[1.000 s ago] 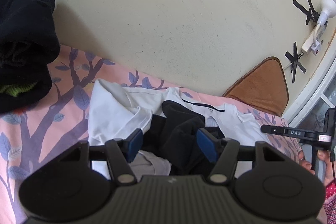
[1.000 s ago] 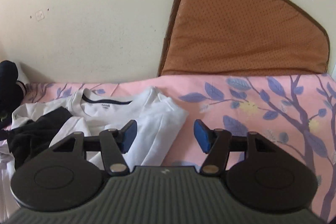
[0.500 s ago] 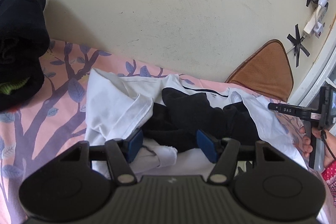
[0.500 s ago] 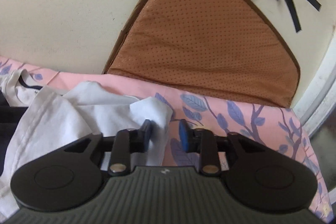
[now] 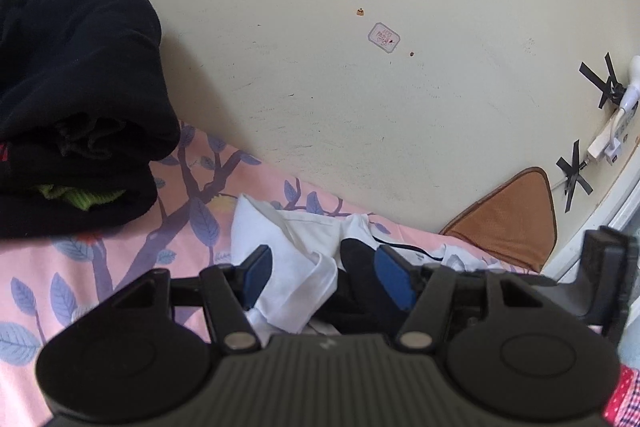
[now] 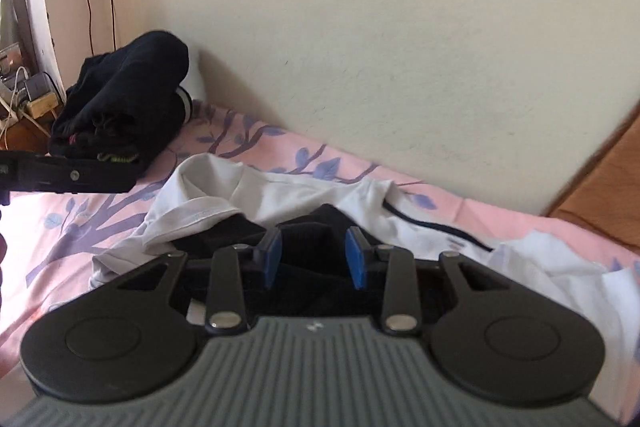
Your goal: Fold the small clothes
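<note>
My left gripper (image 5: pixel 320 277) has wide jaws over the white shirt (image 5: pixel 288 267). My right gripper (image 6: pixel 314 257) has half-open jaws around the black cloth (image 6: pixel 316 227), not pinching yet, probably to lift it off the shirt on the bed (image 6: pixel 72 227).

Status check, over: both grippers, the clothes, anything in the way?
Left gripper open, empty. Right gripper open over the black garment. White shirt unfolded, crumpled on the bedsheet. Black garment lies on top of it.

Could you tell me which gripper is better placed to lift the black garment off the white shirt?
Right, probably: the right gripper is open around the black garment; the left gripper frames the white shirt.
</note>
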Tool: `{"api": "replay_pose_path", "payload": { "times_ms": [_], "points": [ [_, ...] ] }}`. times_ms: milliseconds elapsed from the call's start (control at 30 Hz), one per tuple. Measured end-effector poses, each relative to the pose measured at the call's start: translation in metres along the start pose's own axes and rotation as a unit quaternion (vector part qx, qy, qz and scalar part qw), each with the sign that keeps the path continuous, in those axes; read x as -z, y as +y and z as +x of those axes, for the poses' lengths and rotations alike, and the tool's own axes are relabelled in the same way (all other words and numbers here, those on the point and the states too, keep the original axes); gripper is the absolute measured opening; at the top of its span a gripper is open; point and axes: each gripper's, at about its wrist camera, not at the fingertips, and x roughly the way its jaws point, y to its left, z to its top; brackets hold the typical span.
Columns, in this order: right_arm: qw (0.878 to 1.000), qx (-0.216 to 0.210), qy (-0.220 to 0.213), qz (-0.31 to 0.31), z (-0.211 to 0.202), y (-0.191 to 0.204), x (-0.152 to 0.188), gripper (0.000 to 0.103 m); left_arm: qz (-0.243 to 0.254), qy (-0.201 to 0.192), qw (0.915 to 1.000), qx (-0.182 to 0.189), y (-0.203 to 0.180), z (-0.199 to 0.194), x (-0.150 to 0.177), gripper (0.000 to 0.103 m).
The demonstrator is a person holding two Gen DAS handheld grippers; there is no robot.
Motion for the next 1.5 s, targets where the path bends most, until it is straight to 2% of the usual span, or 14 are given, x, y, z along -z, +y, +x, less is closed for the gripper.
{"api": "replay_pose_path", "payload": {
  "times_ms": [33,133,233,500,633,800,867,967,1100,1133,1167,1333,1433,1500],
  "points": [
    [0.999,-0.005,0.032,-0.007,0.017,0.004,0.006,0.020,0.003,0.000,1.0000,-0.007,0.000,0.001,0.000,0.058],
    [1.000,-0.001,0.017,-0.012,0.020,0.008,0.009,0.020,0.020,-0.001,0.9987,-0.048,0.001,0.003,0.001,0.058],
    [1.000,-0.009,0.003,0.001,-0.002,-0.011,0.005,0.021,0.004,0.004,0.9988,-0.050,0.008,0.005,-0.001,0.058],
    [0.988,0.125,-0.034,0.081,-0.062,-0.104,-0.002,0.026,0.039,0.010,0.9960,-0.080,0.004,0.015,0.006,0.058],
    [0.981,0.127,-0.056,0.135,-0.107,-0.128,0.042,0.029,0.051,0.037,0.9933,-0.097,0.006,0.031,0.013,0.058],
    [0.977,0.168,-0.018,0.129,-0.142,-0.122,0.125,0.032,0.095,0.055,0.9880,-0.109,-0.003,0.047,0.027,0.064],
    [0.974,0.175,-0.035,0.140,-0.159,-0.120,0.147,0.046,0.110,0.056,0.9863,-0.110,-0.009,0.047,0.031,0.067],
    [0.971,0.153,-0.068,0.172,-0.180,-0.119,0.161,0.052,0.125,0.063,0.9821,-0.126,-0.017,0.049,0.034,0.068],
    [0.980,0.142,-0.073,0.115,-0.181,-0.095,0.157,0.051,0.093,0.062,0.9875,-0.111,-0.018,0.019,0.043,0.066],
    [0.982,0.159,-0.052,0.089,-0.171,-0.094,0.154,0.044,0.093,0.060,0.9880,-0.108,-0.020,0.008,0.047,0.064],
    [0.980,0.182,-0.037,0.074,-0.163,-0.096,0.155,0.005,0.095,0.059,0.9877,-0.109,-0.022,-0.003,0.051,0.060],
    [0.964,0.204,-0.055,0.161,-0.174,-0.140,0.167,0.009,0.132,0.050,0.9849,-0.100,-0.040,-0.076,0.080,0.056],
    [0.965,0.199,-0.068,0.153,-0.196,-0.127,0.177,0.013,0.151,0.058,0.9829,-0.088,-0.049,-0.122,0.100,0.058],
    [0.972,0.160,-0.091,0.146,-0.222,-0.116,0.185,0.022,0.156,0.070,0.9821,-0.079,-0.053,-0.149,0.115,0.059]
  ]
}}
